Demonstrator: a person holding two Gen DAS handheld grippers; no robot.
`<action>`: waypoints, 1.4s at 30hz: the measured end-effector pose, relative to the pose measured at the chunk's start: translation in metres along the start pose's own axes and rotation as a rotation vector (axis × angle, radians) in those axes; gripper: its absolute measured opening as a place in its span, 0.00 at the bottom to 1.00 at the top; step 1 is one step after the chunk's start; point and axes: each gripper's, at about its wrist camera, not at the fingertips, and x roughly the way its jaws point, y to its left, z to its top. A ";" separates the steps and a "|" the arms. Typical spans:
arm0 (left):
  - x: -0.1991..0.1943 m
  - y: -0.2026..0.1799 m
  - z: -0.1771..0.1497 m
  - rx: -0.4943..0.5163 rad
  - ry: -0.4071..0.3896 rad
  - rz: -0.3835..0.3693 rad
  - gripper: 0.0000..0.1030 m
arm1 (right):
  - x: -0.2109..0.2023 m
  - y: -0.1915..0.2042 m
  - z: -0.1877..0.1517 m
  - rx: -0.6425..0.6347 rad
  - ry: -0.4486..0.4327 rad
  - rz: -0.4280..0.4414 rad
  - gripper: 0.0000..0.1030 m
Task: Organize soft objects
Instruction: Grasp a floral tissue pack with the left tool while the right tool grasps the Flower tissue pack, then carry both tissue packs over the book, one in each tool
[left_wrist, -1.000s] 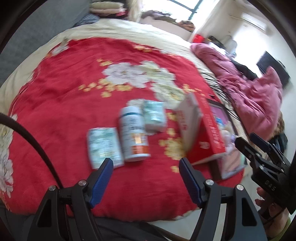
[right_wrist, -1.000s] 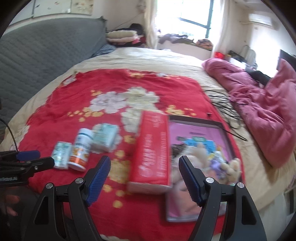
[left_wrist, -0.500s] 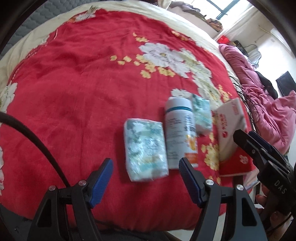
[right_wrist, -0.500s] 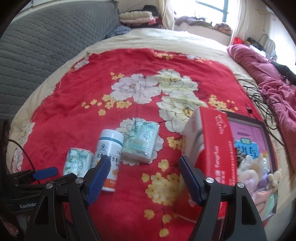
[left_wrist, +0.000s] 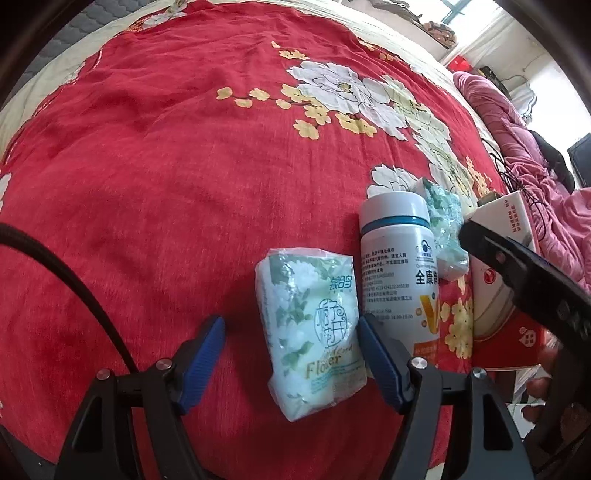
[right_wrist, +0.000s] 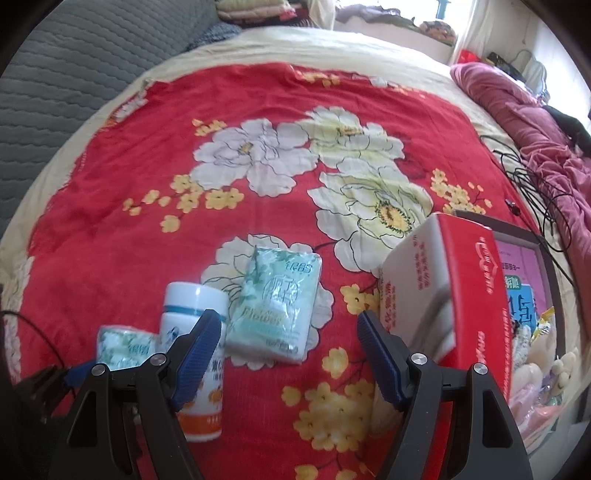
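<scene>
Two soft green-and-white tissue packs lie on a red flowered bedspread (left_wrist: 147, 166). The near pack (left_wrist: 314, 325) sits mostly between the blue fingers of my left gripper (left_wrist: 291, 358), which is open above it without touching. A white pill bottle (left_wrist: 400, 266) lies just right of that pack. In the right wrist view the second tissue pack (right_wrist: 275, 302) lies ahead of my right gripper (right_wrist: 291, 354), open and holding nothing, with the bottle (right_wrist: 195, 354) partly behind its left finger and the first pack (right_wrist: 120, 347) at far left.
A red and white carton (right_wrist: 450, 295) stands right of the packs. Behind it a dark-framed box (right_wrist: 528, 295) holds plush toys. Black cables (right_wrist: 528, 184) and a pink quilt (right_wrist: 546, 140) lie at the right. A grey padded headboard (right_wrist: 74, 55) is at the far left.
Both grippers have dropped closer to the bedspread. The left one came over the near tissue pack; the right one shifted left from the carton toward the second pack. Jaws stayed open.
</scene>
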 end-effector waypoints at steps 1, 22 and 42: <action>0.001 -0.001 0.000 0.007 0.000 0.004 0.71 | 0.004 0.001 0.003 0.002 0.009 -0.007 0.75; 0.008 0.000 0.017 0.004 -0.023 0.014 0.28 | 0.052 -0.004 0.018 0.060 0.077 0.039 0.49; -0.092 -0.074 0.021 0.102 -0.163 -0.126 0.20 | -0.101 -0.088 -0.016 0.165 -0.176 0.099 0.49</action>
